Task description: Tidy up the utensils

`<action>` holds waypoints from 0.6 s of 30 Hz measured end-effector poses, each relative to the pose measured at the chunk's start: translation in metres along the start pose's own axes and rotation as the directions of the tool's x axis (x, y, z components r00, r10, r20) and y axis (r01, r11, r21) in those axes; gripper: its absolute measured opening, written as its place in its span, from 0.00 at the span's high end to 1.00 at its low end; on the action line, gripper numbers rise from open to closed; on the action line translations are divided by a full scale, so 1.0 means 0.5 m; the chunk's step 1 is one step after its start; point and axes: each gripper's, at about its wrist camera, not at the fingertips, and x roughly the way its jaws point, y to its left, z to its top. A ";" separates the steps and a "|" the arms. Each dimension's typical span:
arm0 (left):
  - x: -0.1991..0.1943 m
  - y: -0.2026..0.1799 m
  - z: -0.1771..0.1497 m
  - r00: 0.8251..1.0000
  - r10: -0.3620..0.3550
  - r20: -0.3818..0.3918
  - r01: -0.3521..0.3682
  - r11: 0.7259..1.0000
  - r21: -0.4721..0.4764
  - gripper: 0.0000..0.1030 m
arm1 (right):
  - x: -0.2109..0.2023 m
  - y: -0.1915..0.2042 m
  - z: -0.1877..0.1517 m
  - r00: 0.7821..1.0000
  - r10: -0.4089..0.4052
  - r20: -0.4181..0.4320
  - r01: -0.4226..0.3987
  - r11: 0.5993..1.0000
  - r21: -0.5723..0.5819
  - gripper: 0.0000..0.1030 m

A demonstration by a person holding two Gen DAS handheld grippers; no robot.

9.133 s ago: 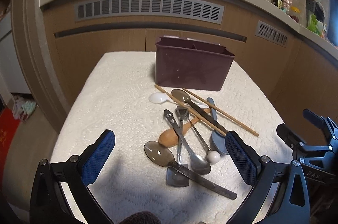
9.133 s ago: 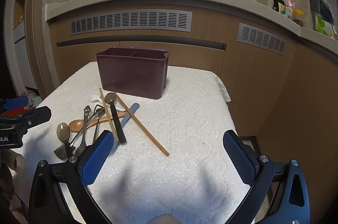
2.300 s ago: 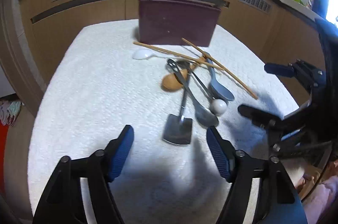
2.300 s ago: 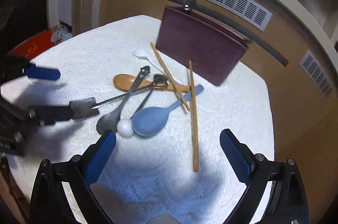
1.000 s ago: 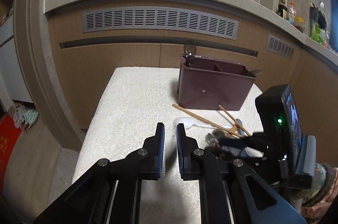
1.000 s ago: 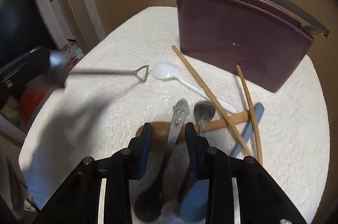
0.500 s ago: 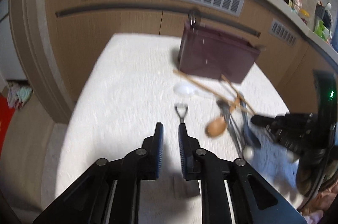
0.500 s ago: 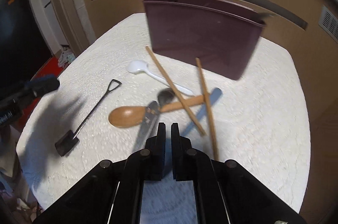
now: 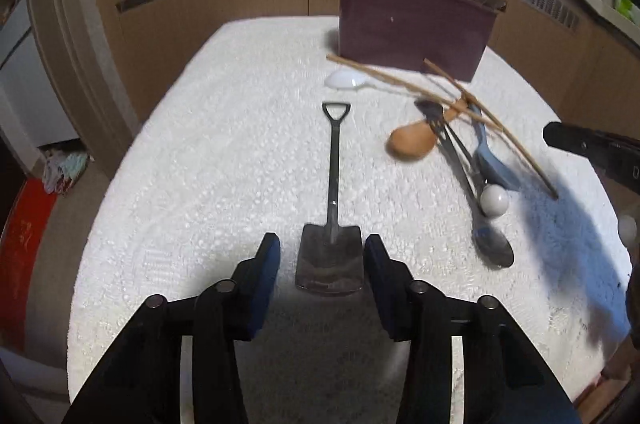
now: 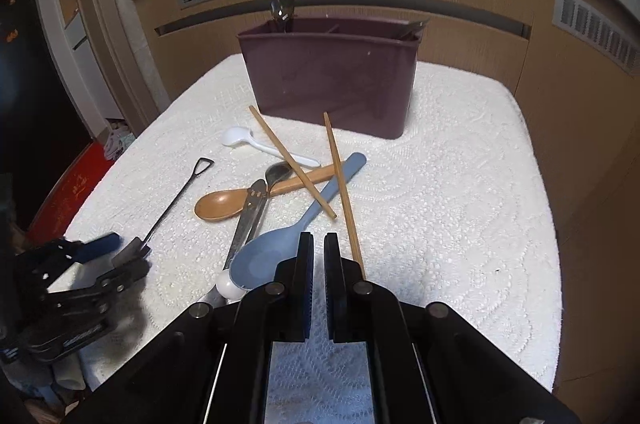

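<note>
Left tongs (image 9: 322, 260) opening, apparently released shovel spoon (image 9: 333, 216); right tongs (image 10: 316, 256) closed.

Two wrist views, angled down, sharing the utensil pile (image 9: 460, 139) and caddy (image 10: 332, 75).

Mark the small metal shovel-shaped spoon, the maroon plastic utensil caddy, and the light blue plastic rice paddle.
small metal shovel-shaped spoon (image 9: 329, 264), left wrist view, on its flat blade.
maroon plastic utensil caddy (image 10: 332, 79), right wrist view, on its front wall.
light blue plastic rice paddle (image 10: 264, 258), right wrist view, on its broad head.

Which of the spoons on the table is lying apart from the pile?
The shovel-shaped metal spoon: it lies alone on the white cloth, its blade between the opening left tool's pads, untouched. The other spoons overlap under the chopsticks.
</note>
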 end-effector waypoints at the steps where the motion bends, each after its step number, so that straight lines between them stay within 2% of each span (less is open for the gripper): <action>1: -0.003 0.000 0.003 1.000 -0.002 0.008 0.002 1.000 0.003 0.68 | -0.005 0.002 -0.001 1.000 0.002 0.006 -0.002 1.000 -0.009 0.93; 4: -0.046 0.005 0.021 0.994 0.023 0.108 -0.026 0.999 0.020 0.69 | -0.009 0.008 0.004 1.000 0.013 0.014 -0.013 1.000 -0.023 0.93; 5: -0.063 0.006 0.030 0.989 0.032 0.144 -0.036 0.999 0.028 0.91 | -0.009 0.010 0.007 1.000 0.017 0.014 -0.017 1.000 -0.023 0.93; 11: -0.119 0.028 0.100 0.958 0.053 0.280 -0.061 0.998 0.019 0.94 | 0.006 0.011 0.023 1.000 0.019 0.013 -0.019 1.000 -0.009 0.93; 14: -0.119 0.057 0.120 0.960 0.022 0.278 -0.021 1.000 -0.007 0.94 | 0.005 0.003 0.024 1.000 0.003 0.010 -0.003 1.000 -0.011 0.93; 16: -0.112 0.075 0.120 0.969 -0.015 0.246 0.016 1.000 -0.001 0.92 | 0.005 0.003 0.018 1.000 0.005 -0.006 -0.005 1.000 -0.028 0.89; 18: -0.101 0.082 0.107 0.979 -0.058 0.193 0.051 0.998 0.044 0.87 | 0.006 0.007 0.008 1.000 0.009 -0.015 -0.010 0.999 -0.045 0.84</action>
